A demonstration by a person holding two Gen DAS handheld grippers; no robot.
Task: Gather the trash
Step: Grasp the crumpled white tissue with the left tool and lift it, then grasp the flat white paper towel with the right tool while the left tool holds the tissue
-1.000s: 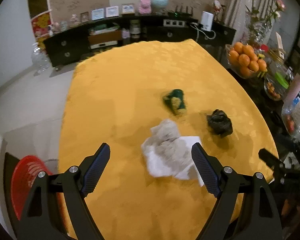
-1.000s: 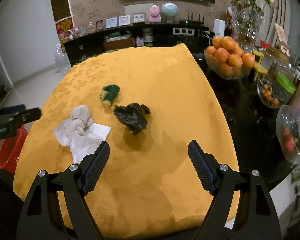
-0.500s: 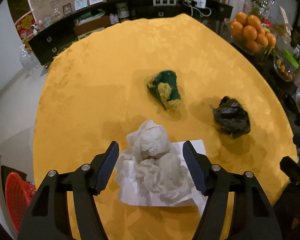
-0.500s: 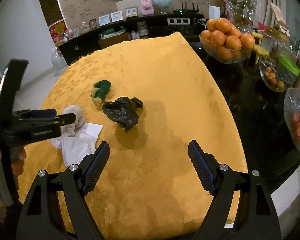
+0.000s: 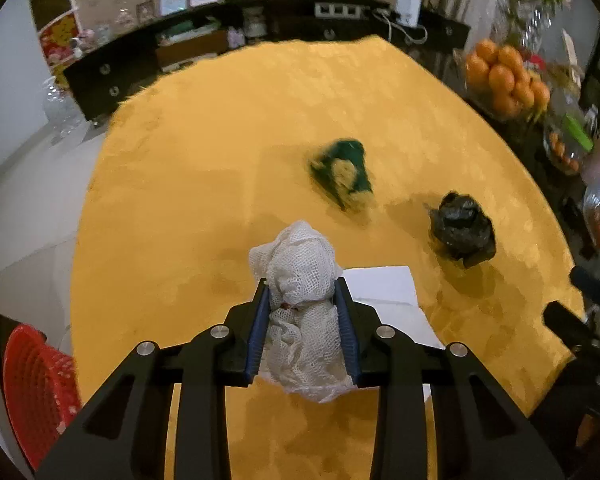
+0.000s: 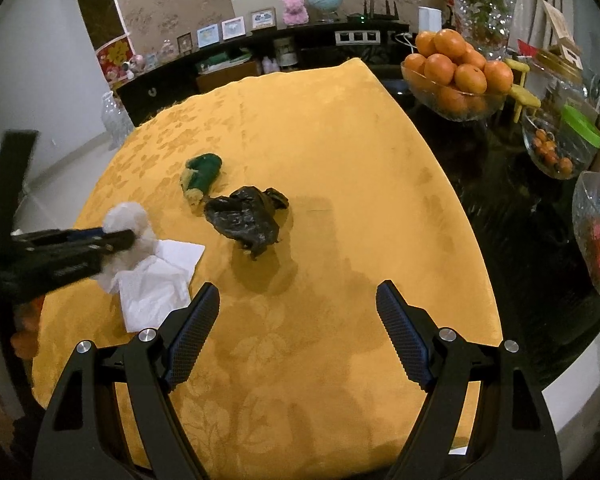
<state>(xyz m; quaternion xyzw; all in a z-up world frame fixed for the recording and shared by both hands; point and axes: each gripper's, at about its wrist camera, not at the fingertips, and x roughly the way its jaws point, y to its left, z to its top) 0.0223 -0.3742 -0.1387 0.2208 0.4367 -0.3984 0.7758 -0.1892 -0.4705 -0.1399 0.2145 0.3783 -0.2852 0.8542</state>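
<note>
Between my left tongs [image 5: 302,320], just squeezed in, the white mesh wad [image 5: 300,280] sits gripped above the surface [image 5: 204,160]; at two o'clock lies the black bag [image 5: 462,232], nearer my released right tongs [image 6: 298,332].

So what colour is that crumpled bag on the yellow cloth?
Black: the crumpled bag shows best in the right wrist view.

Left black two-finger plastic gripper [image 5: 302,308]: blue ribbed pads, silver pivot screws. Right black gripper [image 6: 298,328]: same build, cross-hatched pads, triangular cut-outs in arms.
</note>
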